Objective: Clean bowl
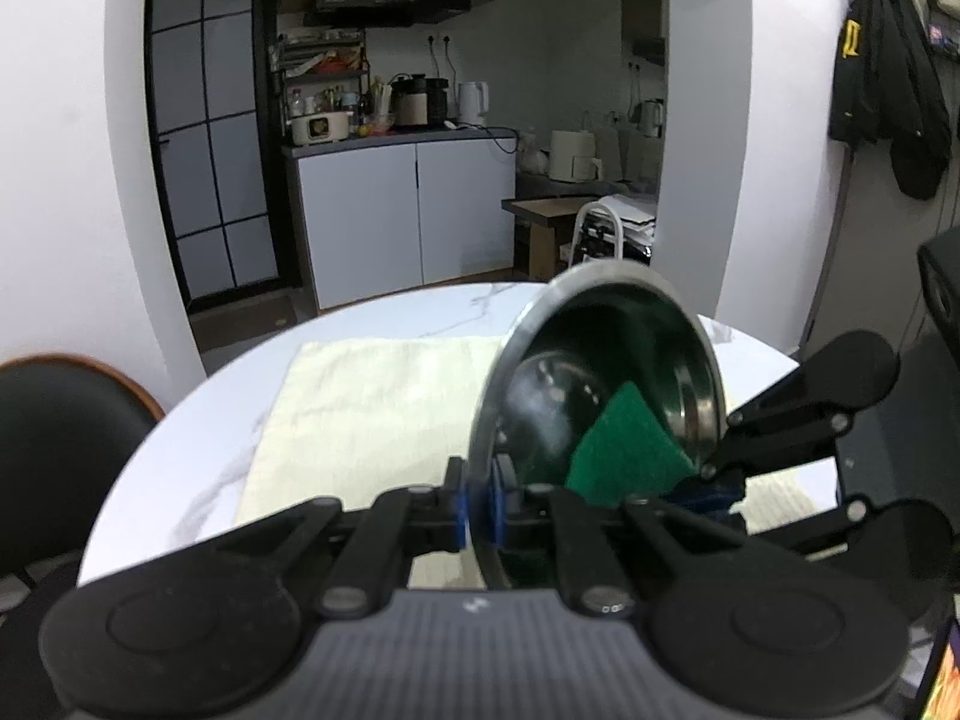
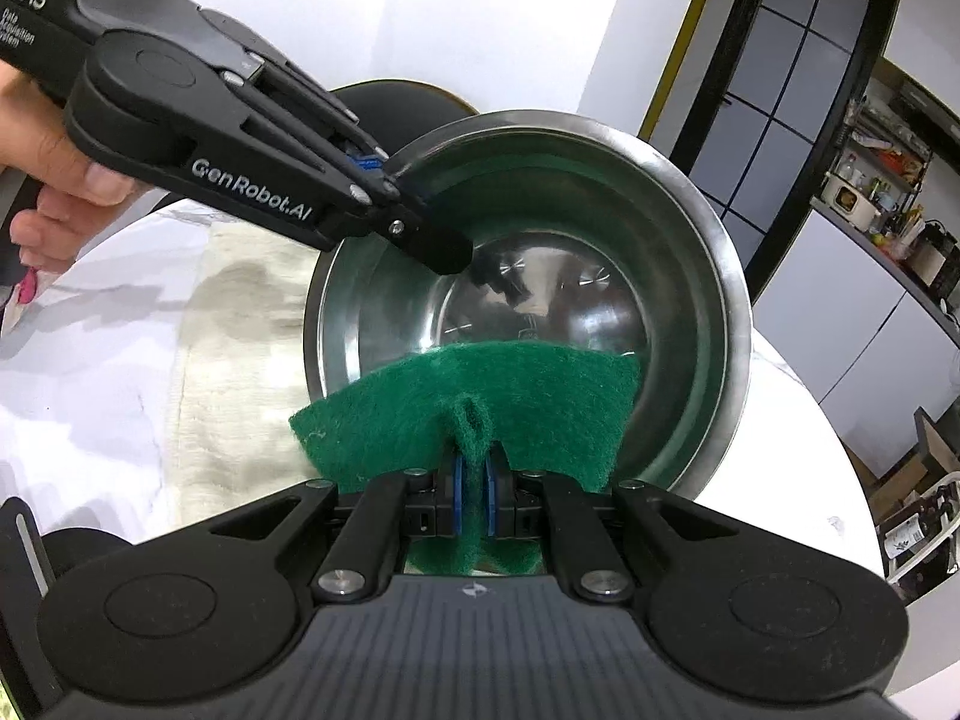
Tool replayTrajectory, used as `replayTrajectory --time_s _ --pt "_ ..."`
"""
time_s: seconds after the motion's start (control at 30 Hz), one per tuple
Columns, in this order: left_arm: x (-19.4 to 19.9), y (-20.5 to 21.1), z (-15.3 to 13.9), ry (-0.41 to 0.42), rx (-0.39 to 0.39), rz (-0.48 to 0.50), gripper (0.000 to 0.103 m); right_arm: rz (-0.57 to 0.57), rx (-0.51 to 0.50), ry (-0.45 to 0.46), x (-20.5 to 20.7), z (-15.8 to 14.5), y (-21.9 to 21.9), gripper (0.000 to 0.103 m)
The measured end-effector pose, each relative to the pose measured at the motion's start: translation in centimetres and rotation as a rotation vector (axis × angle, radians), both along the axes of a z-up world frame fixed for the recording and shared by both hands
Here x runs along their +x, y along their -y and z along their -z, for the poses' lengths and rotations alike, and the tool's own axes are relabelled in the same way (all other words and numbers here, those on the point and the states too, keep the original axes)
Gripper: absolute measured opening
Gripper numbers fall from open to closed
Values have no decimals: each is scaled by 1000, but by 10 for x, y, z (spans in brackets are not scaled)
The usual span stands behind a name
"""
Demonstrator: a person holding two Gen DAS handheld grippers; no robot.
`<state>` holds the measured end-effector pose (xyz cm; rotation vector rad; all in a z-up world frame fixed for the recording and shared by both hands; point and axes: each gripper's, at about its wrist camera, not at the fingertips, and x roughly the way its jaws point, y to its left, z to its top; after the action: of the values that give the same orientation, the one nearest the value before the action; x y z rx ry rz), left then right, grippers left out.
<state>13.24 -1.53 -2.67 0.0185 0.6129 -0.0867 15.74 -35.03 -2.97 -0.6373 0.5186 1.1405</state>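
A steel bowl [image 1: 606, 360] is held tilted on its side above the table; it also shows in the right wrist view [image 2: 540, 276]. My left gripper [image 1: 478, 507] is shut on the bowl's rim, seen from the right wrist view [image 2: 408, 192] at the upper left of the rim. My right gripper [image 2: 473, 501] is shut on a green scouring pad [image 2: 480, 402]. The pad reaches over the lower rim into the bowl. In the left wrist view the pad [image 1: 630, 450] lies inside the bowl with the right gripper [image 1: 711, 489] behind it.
A cream cloth [image 1: 372, 414] lies on the round white marble table [image 1: 420, 306] under the bowl. A dark chair [image 1: 66, 420] stands at the left. A kitchen counter [image 1: 396, 138] is far behind. A person's hand [image 2: 42, 180] holds the left gripper.
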Motion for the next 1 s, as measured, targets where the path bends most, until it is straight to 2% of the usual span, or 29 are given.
replayTrajectory --time_s 0.33,0.53,0.83,1.0 --pt "4 2 18 -30 -35 32 13 42 -35 25 -2 -2 1 8" --pt "5 1 16 -32 -23 57 13 103 -44 95 4 -11 1 8" --pt "1 6 18 -23 14 82 14 153 37 235 10 -39 -8 7" --pt "0 7 20 -21 28 87 14 135 80 242 3 -51 -13 7"
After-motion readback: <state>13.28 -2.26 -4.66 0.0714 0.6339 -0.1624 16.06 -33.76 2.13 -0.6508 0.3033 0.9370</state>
